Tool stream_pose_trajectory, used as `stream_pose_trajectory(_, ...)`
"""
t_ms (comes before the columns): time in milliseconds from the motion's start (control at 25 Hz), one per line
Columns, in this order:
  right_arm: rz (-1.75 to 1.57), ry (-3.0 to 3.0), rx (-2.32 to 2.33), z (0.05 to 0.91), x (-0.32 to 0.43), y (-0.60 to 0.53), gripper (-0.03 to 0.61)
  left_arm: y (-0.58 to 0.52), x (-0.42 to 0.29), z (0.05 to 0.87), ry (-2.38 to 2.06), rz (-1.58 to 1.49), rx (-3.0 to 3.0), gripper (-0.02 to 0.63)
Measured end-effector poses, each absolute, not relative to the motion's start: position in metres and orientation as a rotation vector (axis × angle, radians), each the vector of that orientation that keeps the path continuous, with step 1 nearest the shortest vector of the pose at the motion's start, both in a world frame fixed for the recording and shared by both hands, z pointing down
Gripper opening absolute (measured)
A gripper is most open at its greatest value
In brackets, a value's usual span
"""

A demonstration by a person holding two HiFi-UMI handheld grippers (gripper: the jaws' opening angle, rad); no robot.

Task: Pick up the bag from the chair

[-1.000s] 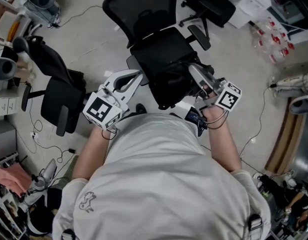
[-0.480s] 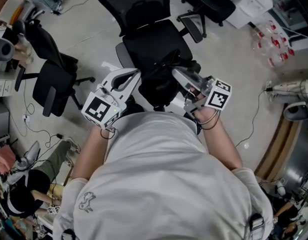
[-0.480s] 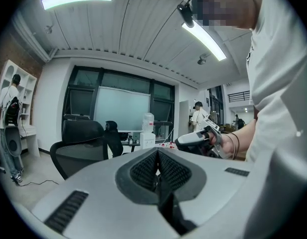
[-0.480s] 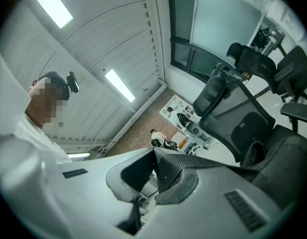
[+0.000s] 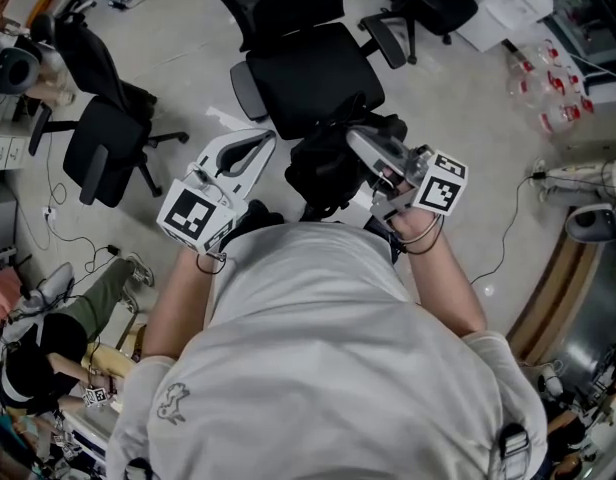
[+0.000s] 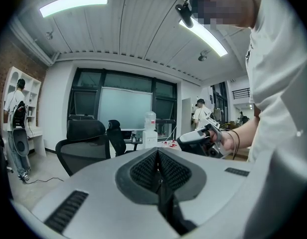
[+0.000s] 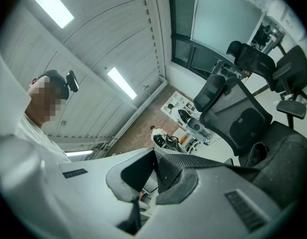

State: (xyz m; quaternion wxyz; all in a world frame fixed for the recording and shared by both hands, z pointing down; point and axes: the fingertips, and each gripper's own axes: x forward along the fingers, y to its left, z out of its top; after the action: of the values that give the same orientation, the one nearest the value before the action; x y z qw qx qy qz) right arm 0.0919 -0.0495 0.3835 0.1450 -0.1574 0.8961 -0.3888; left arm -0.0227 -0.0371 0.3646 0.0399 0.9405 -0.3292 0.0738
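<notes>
- My right gripper's (image 5: 360, 142) jaws are clamped on the strap (image 7: 169, 169) of the bag (image 5: 323, 168), which hangs just off the chair's (image 5: 308, 73) front edge.
- The left gripper's (image 5: 256, 146) jaws are together and empty.
- I'd lift straight up with a firm grip so the strap can't slip.

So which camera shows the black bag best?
The head view: the black bag hangs from the right gripper. The right gripper view shows only its strap pinched; the left gripper view shows none.

Office-like lab: swivel chairs (image 5: 106, 148) left and right of the central office chair (image 5: 313, 73), cables (image 5: 510, 233) on the floor around it, strip lights (image 6: 74, 3) above.
</notes>
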Motion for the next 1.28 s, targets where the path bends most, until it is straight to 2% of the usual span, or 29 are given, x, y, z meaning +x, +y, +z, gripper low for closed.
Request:
stream_pose_trajectory(320, -1.109, 2.555, -0.545, 0.385, 0.093, -0.024, 0.032, -0.009, -0.028, 0.366, -0.935, 0.211, 2.899, 0.012)
stream_pose_trajectory(1280, -0.991, 2.468, -0.739, 0.35, 0.007, 0.108, 0.032, 0.105, -0.141, 0.354, -0.771, 0.189, 2.985, 0.012)
